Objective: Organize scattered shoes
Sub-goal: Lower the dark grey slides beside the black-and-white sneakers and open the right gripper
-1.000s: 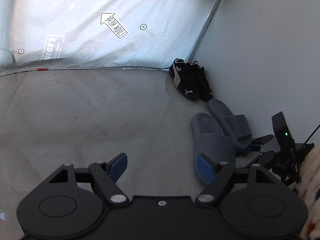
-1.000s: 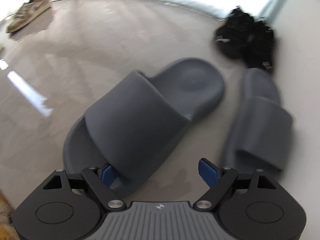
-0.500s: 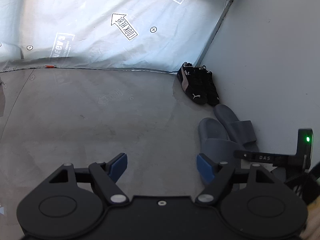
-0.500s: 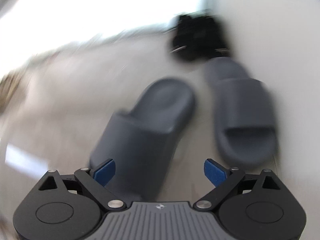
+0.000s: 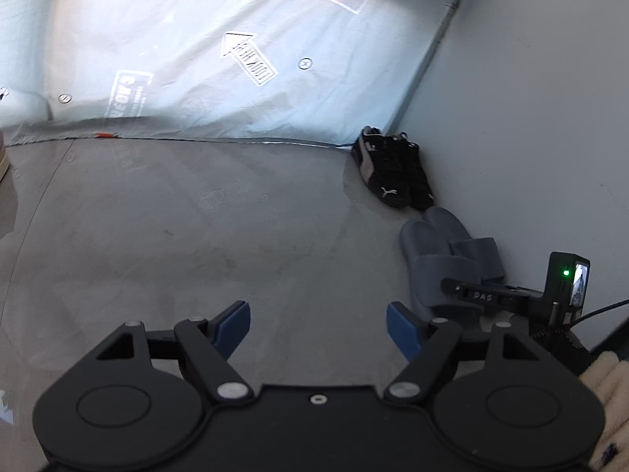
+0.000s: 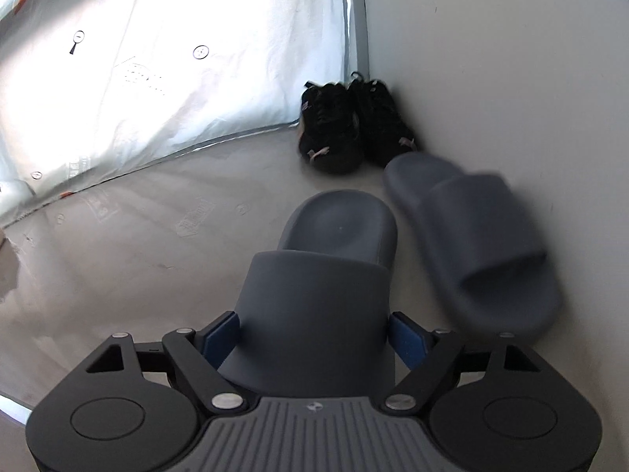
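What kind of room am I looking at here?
Probably a bare indoor corner set up for recording: a smooth grey floor, a plain wall, a crinkled sheet printed with markers, and black sneakers and grey slides lined along the wall.

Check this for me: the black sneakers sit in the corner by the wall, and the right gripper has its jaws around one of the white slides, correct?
One thing is off: the slides are dark grey, not white. In the right wrist view the right gripper has its jaws closing around the strap of the near grey slide. The black sneakers do sit in the corner by the wall.
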Action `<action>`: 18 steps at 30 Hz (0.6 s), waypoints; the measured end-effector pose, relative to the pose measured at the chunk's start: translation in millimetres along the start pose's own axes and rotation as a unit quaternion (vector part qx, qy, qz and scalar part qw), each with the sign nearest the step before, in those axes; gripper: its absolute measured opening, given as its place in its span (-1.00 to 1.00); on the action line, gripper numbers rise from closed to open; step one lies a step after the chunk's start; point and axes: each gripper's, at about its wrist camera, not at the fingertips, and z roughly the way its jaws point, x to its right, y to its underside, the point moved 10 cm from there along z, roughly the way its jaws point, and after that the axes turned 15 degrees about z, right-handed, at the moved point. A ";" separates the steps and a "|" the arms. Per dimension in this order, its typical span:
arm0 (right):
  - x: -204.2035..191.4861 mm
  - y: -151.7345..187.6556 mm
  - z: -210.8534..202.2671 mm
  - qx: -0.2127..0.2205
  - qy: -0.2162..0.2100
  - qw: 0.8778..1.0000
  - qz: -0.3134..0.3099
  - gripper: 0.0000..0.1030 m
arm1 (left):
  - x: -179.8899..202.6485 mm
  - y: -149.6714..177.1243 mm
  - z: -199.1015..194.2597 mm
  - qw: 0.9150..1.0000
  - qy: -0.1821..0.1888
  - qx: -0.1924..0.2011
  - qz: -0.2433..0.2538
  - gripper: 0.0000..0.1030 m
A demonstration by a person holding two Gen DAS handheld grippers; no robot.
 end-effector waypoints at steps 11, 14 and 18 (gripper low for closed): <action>5.2 -15.3 -29.8 0.064 0.018 0.996 0.052 0.57 | -1.4 1.1 -4.3 1.000 -0.004 0.003 0.003 0.50; 2.3 4.0 -42.2 0.064 0.029 0.995 0.074 0.19 | -1.7 0.9 -3.0 1.000 -0.003 0.000 0.002 0.50; -4.7 38.2 -36.5 0.017 0.034 0.997 0.067 -0.83 | 2.5 1.8 -2.6 1.000 0.005 -0.004 0.009 0.50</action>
